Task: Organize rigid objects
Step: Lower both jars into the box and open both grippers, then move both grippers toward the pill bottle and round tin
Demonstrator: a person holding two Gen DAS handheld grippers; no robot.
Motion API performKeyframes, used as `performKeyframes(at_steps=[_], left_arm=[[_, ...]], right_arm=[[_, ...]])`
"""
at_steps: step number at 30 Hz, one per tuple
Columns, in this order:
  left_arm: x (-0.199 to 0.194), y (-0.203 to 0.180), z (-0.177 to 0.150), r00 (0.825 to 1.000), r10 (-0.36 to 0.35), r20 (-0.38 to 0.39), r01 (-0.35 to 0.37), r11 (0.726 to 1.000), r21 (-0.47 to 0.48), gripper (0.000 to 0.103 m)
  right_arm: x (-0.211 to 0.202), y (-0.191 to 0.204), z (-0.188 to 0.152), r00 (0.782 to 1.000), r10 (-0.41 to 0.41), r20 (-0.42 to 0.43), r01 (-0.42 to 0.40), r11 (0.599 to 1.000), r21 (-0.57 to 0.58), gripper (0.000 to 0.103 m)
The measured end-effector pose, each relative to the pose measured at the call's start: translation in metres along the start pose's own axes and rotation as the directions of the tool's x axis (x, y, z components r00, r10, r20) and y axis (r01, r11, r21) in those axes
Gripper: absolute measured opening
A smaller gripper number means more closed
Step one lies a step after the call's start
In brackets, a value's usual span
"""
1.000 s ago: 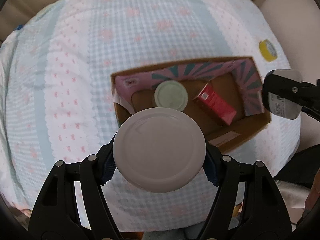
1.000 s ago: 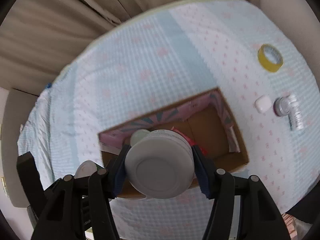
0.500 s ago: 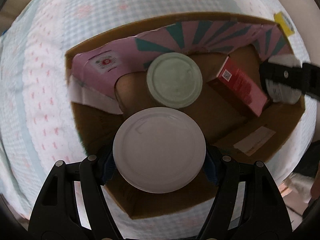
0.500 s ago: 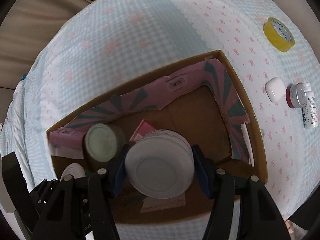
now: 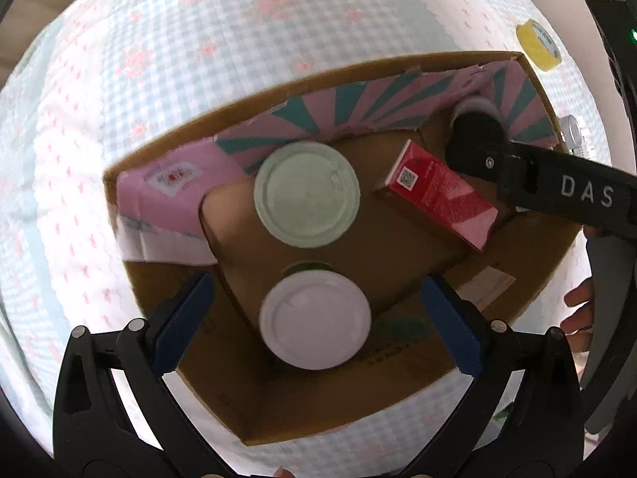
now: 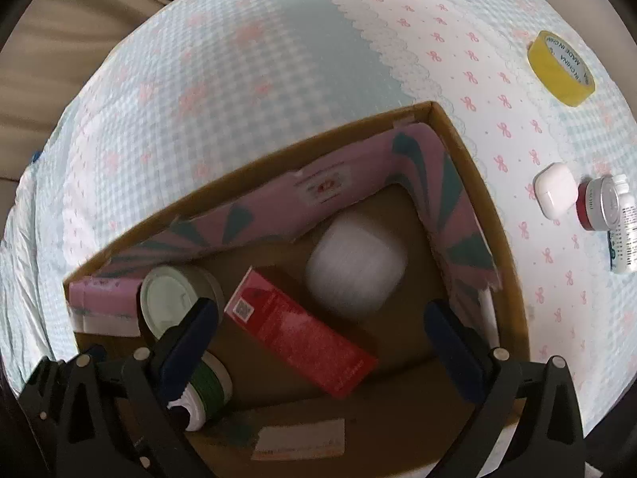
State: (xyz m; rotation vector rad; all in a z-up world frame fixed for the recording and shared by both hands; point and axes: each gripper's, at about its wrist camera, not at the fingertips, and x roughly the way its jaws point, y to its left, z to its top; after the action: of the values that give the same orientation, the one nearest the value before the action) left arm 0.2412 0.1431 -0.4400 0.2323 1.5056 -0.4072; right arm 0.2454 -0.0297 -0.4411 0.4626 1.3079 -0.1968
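Note:
An open cardboard box (image 5: 398, 394) (image 6: 497, 215) with a pink and teal liner sits on a checked cloth. Inside it stand a pale green-lidded jar (image 5: 306, 194) (image 6: 171, 298), a white-lidded green jar (image 5: 316, 320) (image 6: 209, 386), a red carton (image 5: 438, 193) (image 6: 298, 330) lying flat and a white jar (image 6: 356, 265) that looks blurred in the far right corner. My left gripper (image 5: 318, 318) is open above the white-lidded jar, apart from it. My right gripper (image 6: 322, 338) is open over the box, above the white jar and red carton; its arm also shows in the left wrist view (image 5: 557, 187).
On the cloth right of the box lie a yellow tape roll (image 6: 561, 67) (image 5: 539, 44), a white earbud case (image 6: 555, 193), a silver-capped jar (image 6: 601, 207) and a white bottle (image 6: 625, 235). Curtains hang beyond the cloth's far left edge.
Both grippers have opened and let go of their jars. The white-lidded jar now stands in the box's near left. The white jar now sits in the far right corner.

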Motion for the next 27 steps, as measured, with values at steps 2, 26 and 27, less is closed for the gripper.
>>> performKeyframes(at_steps=[2,26,27], left_arm=[[0.002,-0.002,0.0,1.0,-0.002,-0.008,0.002,1.0,-0.013,0.103],[-0.145,-0.003,-0.037,0.969,0.124,0.212,-0.113,0.992,-0.062,0.103],[-0.158,-0.005,-0.037,0.966,0.127,0.226,-0.115,0.991,-0.065,0.103]], right_arm=[[0.001,-0.001,-0.003,1.0,0.004,-0.014,-0.004,1.0,0.004,0.103],[-0.139,0.028,-0.029,0.989,-0.002,0.15,0.02,0.993,-0.12,0.103],[-0.152,0.03,-0.033,0.987,0.006,0.162,0.015,0.992,-0.128,0.103]])
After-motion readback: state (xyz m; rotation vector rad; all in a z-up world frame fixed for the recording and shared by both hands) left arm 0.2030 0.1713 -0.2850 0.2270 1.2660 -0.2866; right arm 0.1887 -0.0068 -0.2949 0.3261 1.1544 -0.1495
